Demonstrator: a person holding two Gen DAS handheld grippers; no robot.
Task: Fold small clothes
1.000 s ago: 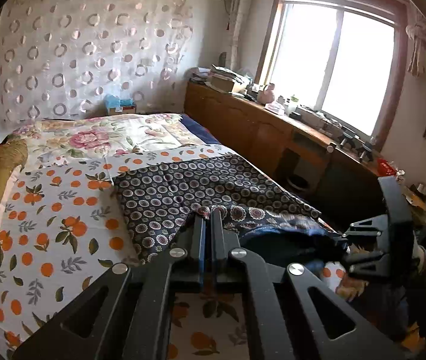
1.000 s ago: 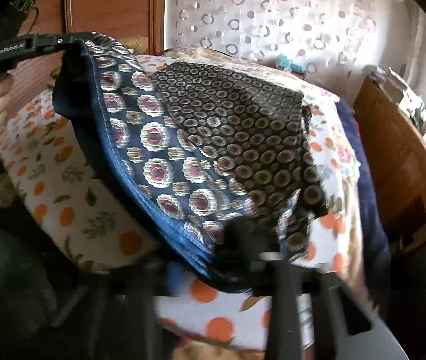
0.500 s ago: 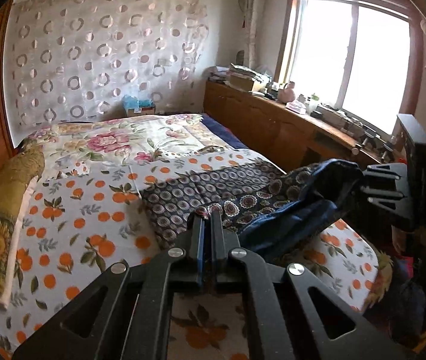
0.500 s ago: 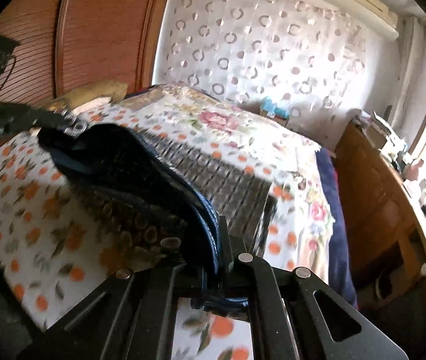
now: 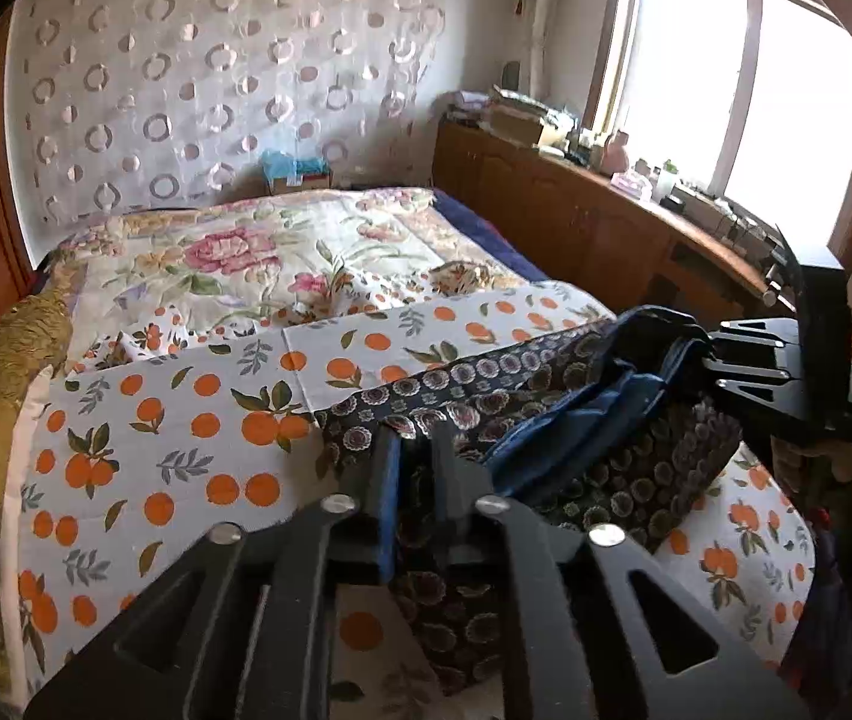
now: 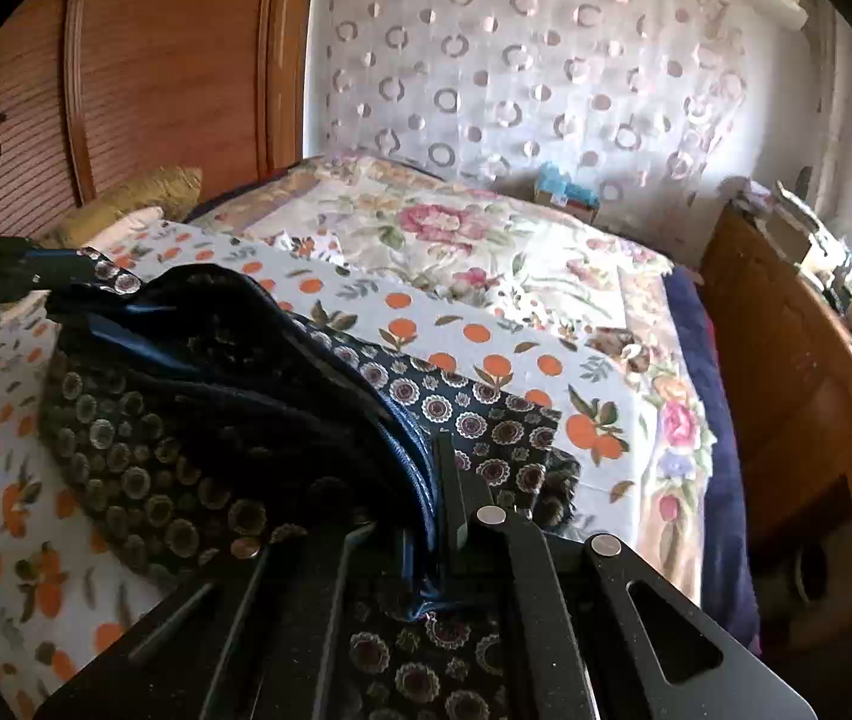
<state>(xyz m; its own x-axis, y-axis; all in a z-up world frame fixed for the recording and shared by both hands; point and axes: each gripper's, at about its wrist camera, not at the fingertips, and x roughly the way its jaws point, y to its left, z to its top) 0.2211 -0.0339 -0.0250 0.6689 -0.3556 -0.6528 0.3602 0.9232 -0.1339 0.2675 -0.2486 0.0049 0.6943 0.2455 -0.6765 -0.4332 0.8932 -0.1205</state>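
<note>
1. Left wrist view: left gripper [image 5: 413,456], jaws just opening, is loosening on the garment [image 5: 594,450].
2. Right gripper [image 6: 426,480] is clamping the garment's blue hem.
3. Garment is lying folded on the bedsheet [image 5: 186,420].

The right gripper [image 6: 426,480] has its left finger buried under the patterned garment [image 6: 198,420] — only the right one shows. The garment's near edge drops behind the left gripper [image 5: 414,468], and items on the windowsill counter [image 5: 654,180] are too small to identify.
</note>
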